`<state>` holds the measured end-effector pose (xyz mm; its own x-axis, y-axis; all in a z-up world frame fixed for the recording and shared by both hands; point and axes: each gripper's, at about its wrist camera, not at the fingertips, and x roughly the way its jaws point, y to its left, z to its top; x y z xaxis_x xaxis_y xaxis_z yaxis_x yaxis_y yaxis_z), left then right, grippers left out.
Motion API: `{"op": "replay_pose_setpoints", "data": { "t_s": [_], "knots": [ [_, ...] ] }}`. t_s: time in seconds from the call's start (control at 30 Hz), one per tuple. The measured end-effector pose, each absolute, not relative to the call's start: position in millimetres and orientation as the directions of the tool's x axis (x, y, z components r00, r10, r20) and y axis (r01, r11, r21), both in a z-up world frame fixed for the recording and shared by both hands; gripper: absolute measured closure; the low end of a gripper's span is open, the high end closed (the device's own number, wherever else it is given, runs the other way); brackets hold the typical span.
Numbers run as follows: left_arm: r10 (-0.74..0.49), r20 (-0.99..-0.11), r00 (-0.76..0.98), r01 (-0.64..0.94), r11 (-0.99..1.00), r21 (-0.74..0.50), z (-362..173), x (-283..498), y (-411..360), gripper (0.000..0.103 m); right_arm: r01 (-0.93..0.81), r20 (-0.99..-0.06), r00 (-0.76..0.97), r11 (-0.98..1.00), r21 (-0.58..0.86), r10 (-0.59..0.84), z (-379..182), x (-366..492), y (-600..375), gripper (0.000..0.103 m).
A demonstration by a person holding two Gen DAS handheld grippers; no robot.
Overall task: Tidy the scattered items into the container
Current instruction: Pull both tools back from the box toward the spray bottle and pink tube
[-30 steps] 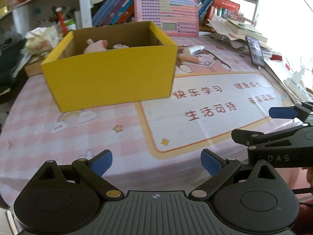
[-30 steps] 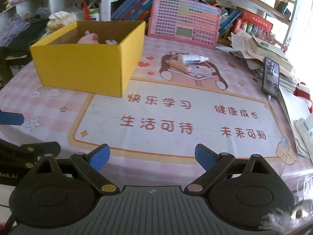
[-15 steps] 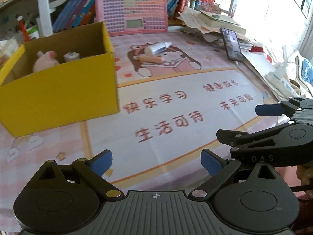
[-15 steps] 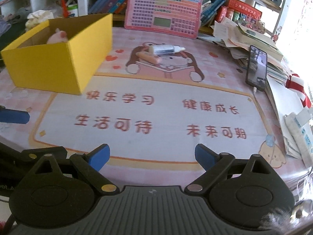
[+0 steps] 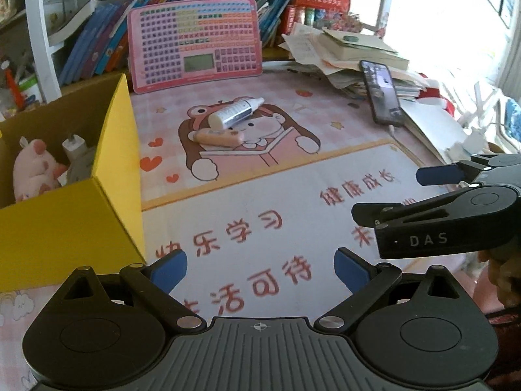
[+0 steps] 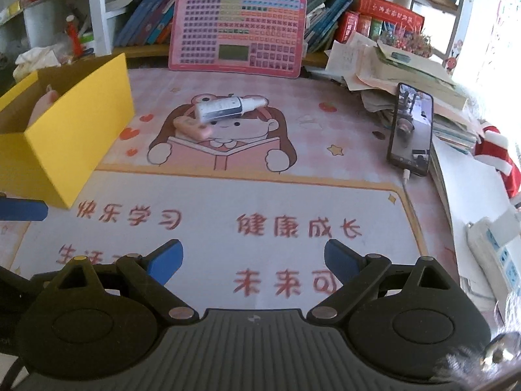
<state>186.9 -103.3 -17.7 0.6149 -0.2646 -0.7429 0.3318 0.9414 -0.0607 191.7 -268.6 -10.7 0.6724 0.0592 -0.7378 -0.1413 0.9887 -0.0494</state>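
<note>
A yellow cardboard box (image 5: 107, 176) (image 6: 81, 130) stands on the left of the table, holding a pink plush pig (image 5: 32, 169) and a white charger (image 5: 75, 145). On the cartoon girl print lie a white spray bottle (image 5: 236, 112) (image 6: 228, 107) and, just in front of it, a peach tube (image 5: 218, 137) (image 6: 192, 127). My left gripper (image 5: 260, 268) is open and empty, well short of both. My right gripper (image 6: 254, 257) is open and empty too, also over the printed mat (image 6: 260, 202). Its black body shows at the right of the left wrist view.
A pink keyboard toy (image 6: 237, 31) leans against the bookshelf behind. A phone (image 6: 412, 130) on a cable rests on piled papers and books (image 6: 407, 75) at the right. A white power strip (image 6: 495, 254) lies at the right edge.
Both grippers have moved right and forward across the table. The box has slid toward the left of both views; the bottle and tube are nearer and more central. Both stayed open.
</note>
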Motion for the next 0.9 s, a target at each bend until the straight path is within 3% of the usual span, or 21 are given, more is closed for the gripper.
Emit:
{"op": "replay_pose_setpoints", "data": {
  "t_s": [0.9],
  "knots": [
    [-0.064, -0.722, 0.689, 0.176, 0.981, 0.081, -28.5, 286.0, -152.8, 0.004, -0.189, -0.707, 0.682, 0.979, 0.077, 0.188, -19.6, 298.8, -311.0, 0.009]
  ]
}}
